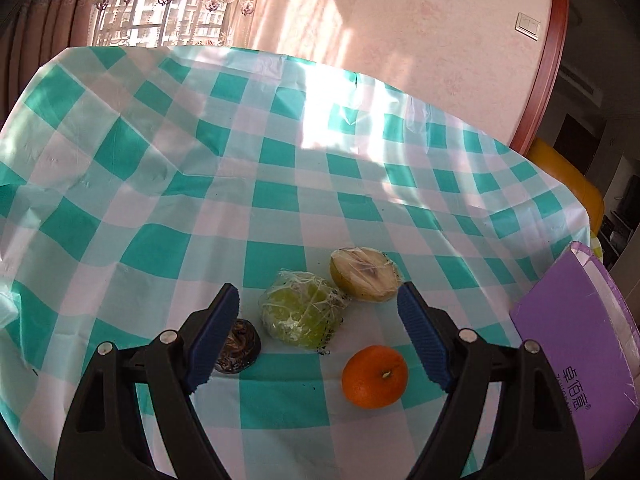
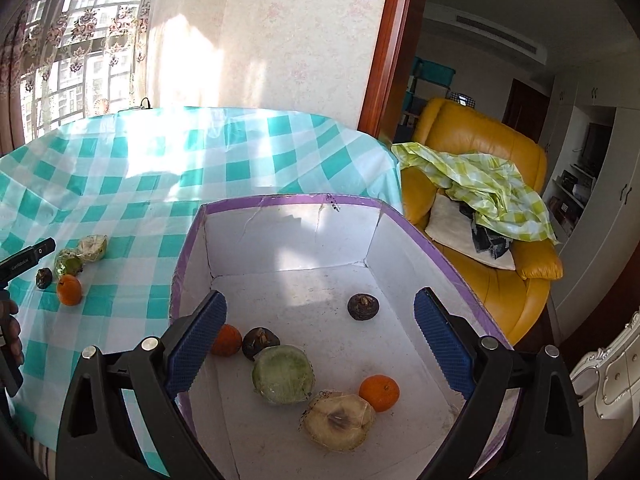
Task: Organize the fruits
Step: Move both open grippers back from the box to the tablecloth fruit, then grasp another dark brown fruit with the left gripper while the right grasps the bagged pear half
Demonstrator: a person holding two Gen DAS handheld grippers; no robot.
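Both wide apart, holding nothing: left gripper (image 1: 318,328) over wrapped green fruit (image 1: 303,310), right gripper (image 2: 320,340) above box (image 2: 420,240).

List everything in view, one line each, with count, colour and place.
Tablecloth: one, teal and white check, over the table.
Box: one, purple outside, white inside, at the table's right end.
Loose fruit: four on the cloth: orange, wrapped green half, wrapped pale half, dark brown one.
Boxed fruit: six: oranges, dark ones, wrapped green, wrapped pale.
Armchair: one, yellow, beyond the box.
Left claw: open above the loose fruit.
Right claw: open over the box.
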